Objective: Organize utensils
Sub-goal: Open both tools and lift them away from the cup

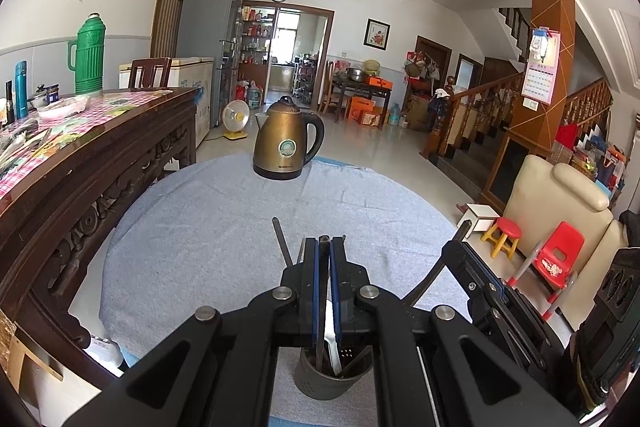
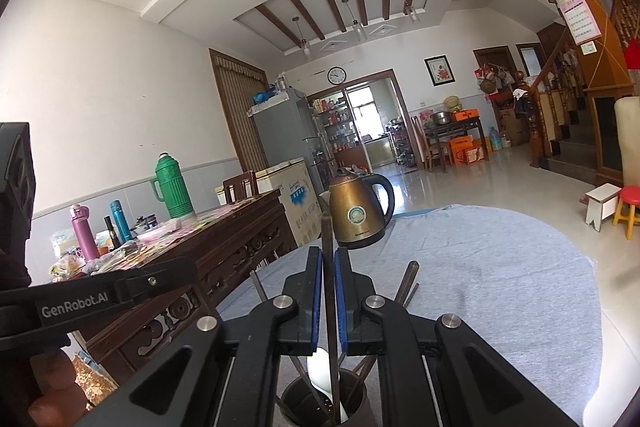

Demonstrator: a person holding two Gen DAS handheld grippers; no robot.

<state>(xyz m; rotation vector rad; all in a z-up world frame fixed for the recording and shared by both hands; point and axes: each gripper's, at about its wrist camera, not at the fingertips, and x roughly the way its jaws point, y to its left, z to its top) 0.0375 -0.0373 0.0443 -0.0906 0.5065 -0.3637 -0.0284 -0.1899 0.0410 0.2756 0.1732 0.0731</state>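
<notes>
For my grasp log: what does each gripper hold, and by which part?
Right gripper: a dark chopstick, upper shaft. Left gripper: a utensil shaft over the holder; which utensil is unclear.

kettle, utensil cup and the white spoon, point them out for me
kettle (image 1: 286,147), left wrist view, on its brass body.
utensil cup (image 1: 320,385), left wrist view, on its grey front wall.
white spoon (image 2: 320,367), right wrist view, on its bowl above the cup.

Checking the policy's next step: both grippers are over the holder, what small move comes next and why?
Probably open the right gripper and let its chopstick drop. The stick stands upright between the jaws, its lower end already inside the utensil holder beside the white spoon and other sticks. The left gripper looks closed on something thin, so it could release afterwards.
</notes>
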